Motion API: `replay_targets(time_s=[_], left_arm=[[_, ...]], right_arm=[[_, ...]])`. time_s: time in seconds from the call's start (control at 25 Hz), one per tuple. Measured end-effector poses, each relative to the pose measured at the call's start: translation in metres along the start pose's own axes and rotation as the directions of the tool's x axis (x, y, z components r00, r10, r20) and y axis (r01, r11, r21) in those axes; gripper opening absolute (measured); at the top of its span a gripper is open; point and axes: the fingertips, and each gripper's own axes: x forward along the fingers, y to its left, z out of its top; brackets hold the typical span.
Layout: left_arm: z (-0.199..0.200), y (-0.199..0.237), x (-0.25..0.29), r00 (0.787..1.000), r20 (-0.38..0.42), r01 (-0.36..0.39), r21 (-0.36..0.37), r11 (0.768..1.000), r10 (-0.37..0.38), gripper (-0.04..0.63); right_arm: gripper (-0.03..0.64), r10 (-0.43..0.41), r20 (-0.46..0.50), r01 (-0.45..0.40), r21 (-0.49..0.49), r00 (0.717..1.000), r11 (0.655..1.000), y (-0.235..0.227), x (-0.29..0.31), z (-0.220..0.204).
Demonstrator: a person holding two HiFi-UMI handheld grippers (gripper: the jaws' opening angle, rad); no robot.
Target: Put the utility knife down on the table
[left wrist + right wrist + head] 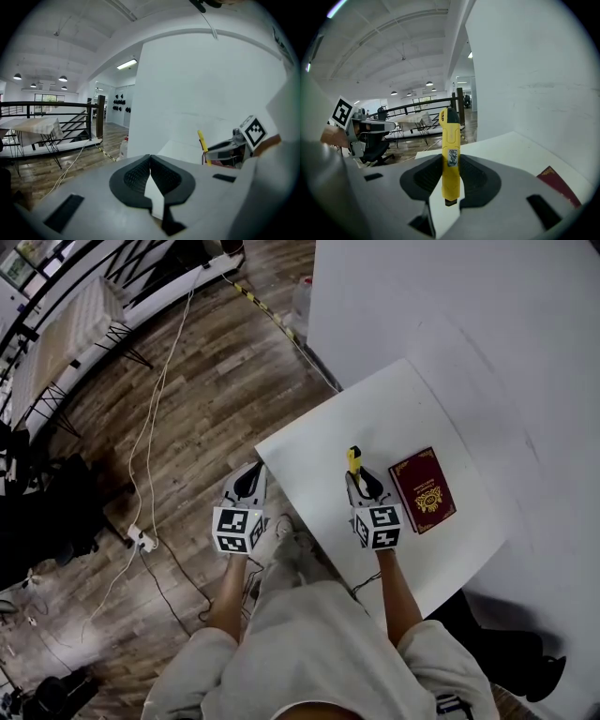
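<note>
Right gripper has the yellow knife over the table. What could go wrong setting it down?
The yellow plastic utility knife sticks out beyond the right gripper, so its tip may hit the white table first and twist in the grip. The dark red gold-stamped book lies close on the right; the knife may land on it.

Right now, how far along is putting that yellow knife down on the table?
Done: the utility knife is over the white table, beside the red book. In hand: the right gripper clamps it; the left gripper is shut, empty. Left: lower it, open the jaws.
</note>
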Motion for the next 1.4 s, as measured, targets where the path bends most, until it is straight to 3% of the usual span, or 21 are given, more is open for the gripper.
replay_targets(time_s=[0.32,0.64,0.92,1.16,1.4], left_arm=[[-0.006,0.016,0.024,1.000,-0.021,0.008,-0.025,1.000,-0.008,0.008],[-0.007,0.028,0.032,1.000,-0.030,0.006,-0.037,0.999,-0.007,0.008],[-0.010,0.034,0.033,0.999,-0.037,-0.002,-0.038,0.999,0.001,0.008],[-0.014,0.032,0.032,0.999,-0.044,-0.002,-0.048,0.999,0.000,0.008],[-0.016,0.034,0.031,0.999,-0.043,-0.006,-0.050,0.999,0.004,0.008]], right_arm=[[0.110,0.007,-0.066,-0.011,-0.066,0.998,0.998,-0.008,0.036,-0.003],[0.110,0.032,-0.195,-0.090,-0.295,0.980,0.951,-0.002,0.076,-0.012],[0.110,0.024,-0.317,-0.186,-0.494,0.948,0.849,-0.001,0.101,-0.029],[0.110,0.009,-0.418,-0.280,-0.591,0.908,0.757,-0.002,0.115,-0.049],[0.110,-0.020,-0.486,-0.367,-0.685,0.874,0.629,-0.003,0.130,-0.060]])
